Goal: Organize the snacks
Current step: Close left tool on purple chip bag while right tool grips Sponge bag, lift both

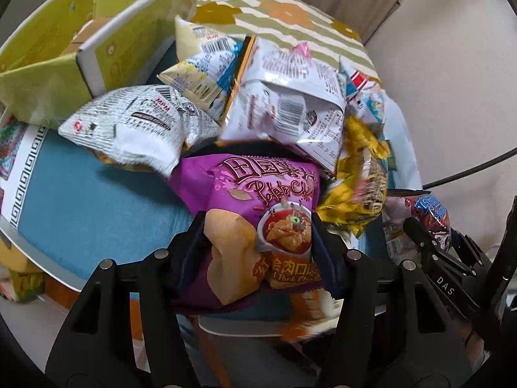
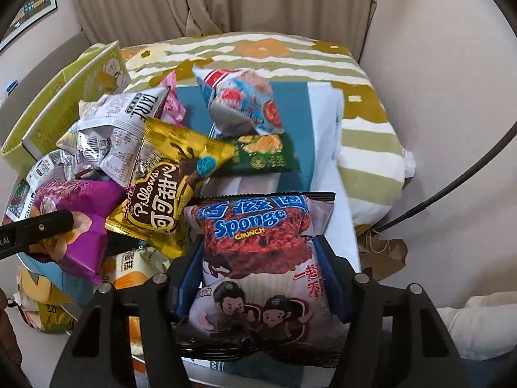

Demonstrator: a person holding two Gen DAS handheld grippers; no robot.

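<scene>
Left gripper first: your jaws are closed down on the purple chip bag, pinching its lower half from both sides, so the bag bulges up between the fingers. It sits at the near edge of the snack pile on the blue tray. Behind it lie a silver bag, a white bag with barcode and a yellow crinkled bag, all heaped and overlapping. A yellow-green box stands at far left, touching the pile. Your right gripper shows at lower right with another bag.

Right wrist view: right gripper is clamped on the Sponge Crunch bag, jaws squeezing its middle, bag held upright over the near end of the tray. Just left is a gold Pillows bag leaning on the pile; a blue-and-red bag and a flat green packet lie further back. A curtain hangs beyond the striped blanket.

Handling, as a guess: both bags look light, puffy with air, slick film. Contents crush easily, so don't squeeze harder. A mid-body pinch may slip as air shifts; gripping nearer the crimped seam end would probably hold surer. Move slowly so neighbours don't slide off the heap.
</scene>
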